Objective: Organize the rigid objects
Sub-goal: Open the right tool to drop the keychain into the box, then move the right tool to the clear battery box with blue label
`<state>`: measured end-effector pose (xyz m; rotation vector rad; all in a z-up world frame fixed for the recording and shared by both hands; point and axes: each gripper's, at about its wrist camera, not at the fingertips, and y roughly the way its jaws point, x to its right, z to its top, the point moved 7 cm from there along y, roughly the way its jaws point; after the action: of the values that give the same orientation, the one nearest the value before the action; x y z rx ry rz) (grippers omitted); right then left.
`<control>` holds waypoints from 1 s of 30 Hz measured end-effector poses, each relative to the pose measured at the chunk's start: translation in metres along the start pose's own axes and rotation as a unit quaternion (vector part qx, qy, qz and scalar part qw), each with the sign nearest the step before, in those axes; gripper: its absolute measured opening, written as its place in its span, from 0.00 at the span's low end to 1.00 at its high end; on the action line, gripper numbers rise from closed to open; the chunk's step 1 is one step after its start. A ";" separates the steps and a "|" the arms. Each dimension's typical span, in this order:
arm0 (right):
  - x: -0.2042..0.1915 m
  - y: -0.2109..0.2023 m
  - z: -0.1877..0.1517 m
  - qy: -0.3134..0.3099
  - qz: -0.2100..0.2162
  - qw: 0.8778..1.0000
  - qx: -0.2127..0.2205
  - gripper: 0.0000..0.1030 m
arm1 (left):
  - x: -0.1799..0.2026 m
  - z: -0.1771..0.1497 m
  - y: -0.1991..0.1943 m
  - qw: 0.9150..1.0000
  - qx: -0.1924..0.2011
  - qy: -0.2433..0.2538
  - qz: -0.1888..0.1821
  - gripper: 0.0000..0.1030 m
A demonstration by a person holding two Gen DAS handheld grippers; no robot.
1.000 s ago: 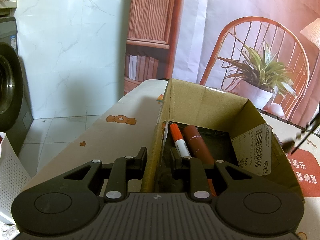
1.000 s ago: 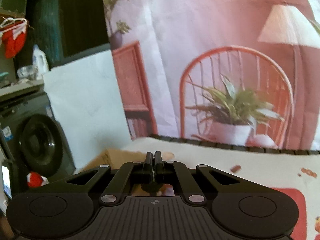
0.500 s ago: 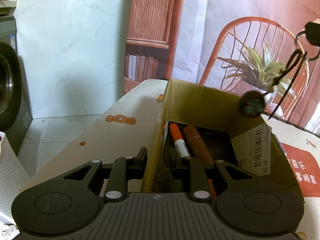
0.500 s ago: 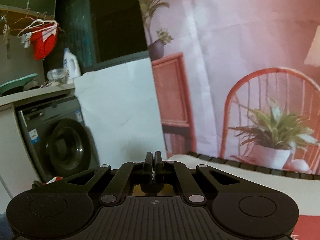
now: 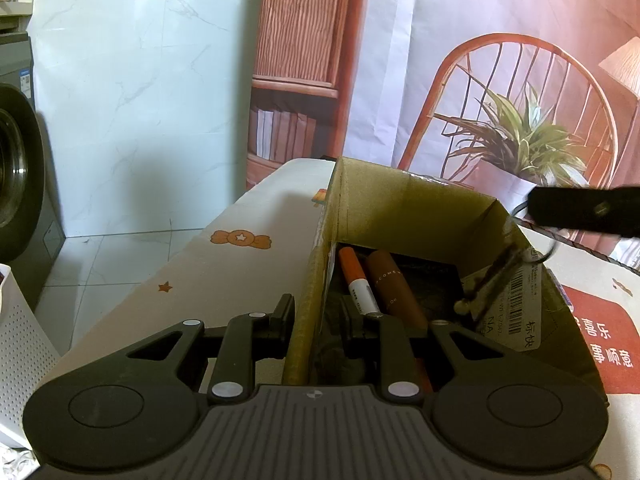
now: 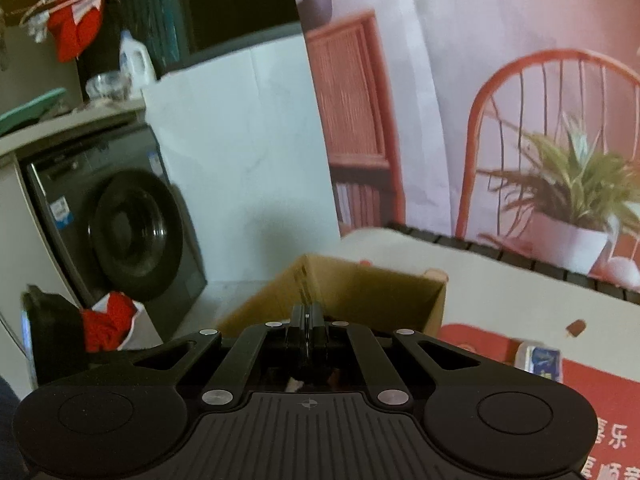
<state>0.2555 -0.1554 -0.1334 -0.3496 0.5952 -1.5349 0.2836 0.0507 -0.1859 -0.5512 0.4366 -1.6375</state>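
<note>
An open cardboard box point(image 5: 400, 208) stands on the table; it also shows in the right wrist view point(image 6: 360, 292). Inside lie an orange-and-white marker point(image 5: 356, 280) and a brown tube point(image 5: 392, 284). My left gripper point(image 5: 320, 312) straddles the box's near left wall, one finger outside, one inside, pinching it. My right gripper point(image 6: 307, 316) is shut on a key ring with a dark cord and bead point(image 5: 496, 272). In the left wrist view its fingers point(image 5: 580, 210) hold the ring over the box's right wall, and the cord hangs inside.
The table has a cream cloth with candy prints point(image 5: 240, 240) and a red patch point(image 5: 596, 328). A small blue-and-white packet point(image 6: 540, 360) lies right of the box. A washing machine point(image 6: 132, 232) and a white basket point(image 5: 16, 332) stand left of the table.
My right gripper has carried the key ring from high above the box down to its right wall, and the cord and bead now hang inside. The left gripper has not moved.
</note>
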 end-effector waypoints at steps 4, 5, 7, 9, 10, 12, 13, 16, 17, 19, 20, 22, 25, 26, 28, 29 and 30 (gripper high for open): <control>-0.001 0.021 -0.004 -0.013 -0.006 1.000 -0.023 0.02 | 0.000 0.000 0.000 1.000 0.000 0.000 -0.001 0.24; 0.000 0.026 -0.004 -0.013 -0.011 0.999 -0.028 0.02 | 0.000 0.000 0.000 1.000 0.000 0.000 0.000 0.24; 0.004 0.035 -0.004 -0.011 -0.020 0.999 -0.039 0.02 | 0.000 0.000 0.000 1.000 0.000 0.000 -0.001 0.24; 0.008 0.042 -0.006 -0.009 -0.031 0.998 -0.046 0.02 | 0.000 0.000 0.000 1.000 0.000 0.000 -0.001 0.24; 0.009 0.044 -0.007 -0.008 -0.033 0.998 -0.048 0.02 | 0.000 0.000 0.000 1.000 0.000 0.000 -0.001 0.24; 0.011 0.046 -0.007 -0.008 -0.034 0.998 -0.050 0.02 | 0.000 -0.001 0.000 1.000 0.000 0.001 -0.001 0.24; 0.012 0.046 -0.007 -0.008 -0.034 0.998 -0.050 0.02 | 0.000 -0.001 0.001 1.000 0.000 0.001 -0.001 0.24; 0.012 0.047 -0.008 -0.009 -0.039 0.998 -0.051 0.02 | 0.001 -0.002 0.000 1.000 0.000 0.001 0.000 0.24; 0.012 0.047 -0.008 -0.010 -0.041 0.998 -0.051 0.02 | 0.001 -0.002 0.000 1.000 0.000 0.001 0.000 0.24; 0.013 0.048 -0.008 -0.013 -0.047 0.998 -0.051 0.03 | 0.001 -0.002 0.001 1.000 0.000 0.001 0.000 0.24; 0.013 0.048 -0.008 -0.015 -0.051 0.997 -0.051 0.07 | 0.001 -0.002 0.001 1.000 0.000 0.001 0.000 0.24; 0.015 0.047 -0.008 -0.020 -0.061 0.997 -0.048 0.12 | 0.001 -0.002 0.001 1.000 0.000 0.001 0.000 0.24; 0.015 0.041 -0.005 -0.025 -0.074 0.996 -0.038 0.19 | 0.001 -0.002 0.001 1.000 0.000 0.001 0.000 0.24; 0.015 0.040 -0.004 -0.027 -0.078 0.996 -0.035 0.22 | 0.000 -0.002 0.001 1.000 0.002 0.001 0.001 0.24; 0.016 0.036 -0.001 -0.029 -0.087 0.995 -0.028 0.28 | 0.000 -0.002 0.000 1.000 0.001 0.000 0.001 0.24; 0.016 0.033 0.000 -0.028 -0.095 0.995 -0.024 0.32 | 0.000 -0.002 0.000 1.000 0.001 0.001 0.001 0.24; 0.016 0.031 0.001 -0.028 -0.101 0.994 -0.023 0.36 | -0.001 -0.001 0.001 1.000 0.001 0.001 0.001 0.24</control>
<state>0.2808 -0.1709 -0.1526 -0.4980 0.5644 -1.7011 0.2836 0.0512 -0.1876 -0.5476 0.4361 -1.6355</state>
